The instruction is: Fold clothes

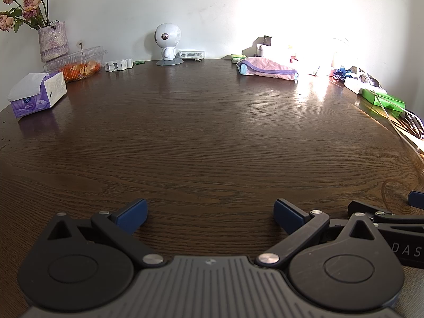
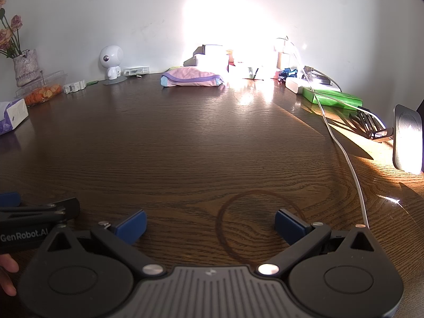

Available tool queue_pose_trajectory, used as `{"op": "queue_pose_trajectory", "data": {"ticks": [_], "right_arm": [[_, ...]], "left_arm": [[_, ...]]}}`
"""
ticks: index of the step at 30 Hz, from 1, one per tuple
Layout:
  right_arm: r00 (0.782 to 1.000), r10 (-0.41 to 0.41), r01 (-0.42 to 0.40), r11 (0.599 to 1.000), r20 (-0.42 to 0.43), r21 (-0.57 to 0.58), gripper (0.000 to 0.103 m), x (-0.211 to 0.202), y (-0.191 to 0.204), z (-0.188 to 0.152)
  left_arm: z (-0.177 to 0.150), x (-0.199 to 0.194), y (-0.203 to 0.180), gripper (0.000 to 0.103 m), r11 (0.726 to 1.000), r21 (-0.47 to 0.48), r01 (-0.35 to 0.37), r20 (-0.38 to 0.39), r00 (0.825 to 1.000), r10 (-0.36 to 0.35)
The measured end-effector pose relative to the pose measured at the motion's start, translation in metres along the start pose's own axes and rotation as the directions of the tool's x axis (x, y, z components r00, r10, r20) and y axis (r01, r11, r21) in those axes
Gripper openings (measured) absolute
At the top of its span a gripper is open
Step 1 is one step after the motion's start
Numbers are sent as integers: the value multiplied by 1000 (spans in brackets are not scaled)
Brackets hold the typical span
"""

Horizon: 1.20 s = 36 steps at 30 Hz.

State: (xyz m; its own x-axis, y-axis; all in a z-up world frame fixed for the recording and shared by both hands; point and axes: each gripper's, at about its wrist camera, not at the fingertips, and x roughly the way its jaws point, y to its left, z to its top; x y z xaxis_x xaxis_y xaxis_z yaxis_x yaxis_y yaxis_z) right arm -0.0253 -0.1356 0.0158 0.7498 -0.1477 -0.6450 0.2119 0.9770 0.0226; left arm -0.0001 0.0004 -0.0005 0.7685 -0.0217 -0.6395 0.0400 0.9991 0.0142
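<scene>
A folded pink garment with purple trim (image 1: pixel 267 68) (image 2: pixel 193 77) lies at the far side of the dark wooden table (image 1: pixel 201 132) (image 2: pixel 185 137), near the wall. My left gripper (image 1: pixel 210 213) hovers low over the near part of the table, open, nothing between its blue pads. My right gripper (image 2: pixel 210 224) is beside it on the right, also open and empty. Each gripper's side shows at the edge of the other's view. Both are far from the garment.
Along the wall stand a vase of dried roses (image 1: pixel 51 41), a clear box of orange food (image 1: pixel 79 65), a tissue box (image 1: pixel 37 92), a white robot figure (image 1: pixel 167 43), green packets (image 2: pixel 331 96), a white cable (image 2: pixel 347 159) and a stand (image 2: pixel 406 140). Glare hides the back right.
</scene>
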Motion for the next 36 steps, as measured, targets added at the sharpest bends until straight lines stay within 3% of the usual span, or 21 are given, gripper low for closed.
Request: {"op": "queue_pose_trajectory", "data": {"ticks": [36], "right_arm": [[1000,0,0,1000,-1,2,103,2,-2,0]], "left_arm": [[0,0,1,102,1000,7,8,1,1000,-8]]}}
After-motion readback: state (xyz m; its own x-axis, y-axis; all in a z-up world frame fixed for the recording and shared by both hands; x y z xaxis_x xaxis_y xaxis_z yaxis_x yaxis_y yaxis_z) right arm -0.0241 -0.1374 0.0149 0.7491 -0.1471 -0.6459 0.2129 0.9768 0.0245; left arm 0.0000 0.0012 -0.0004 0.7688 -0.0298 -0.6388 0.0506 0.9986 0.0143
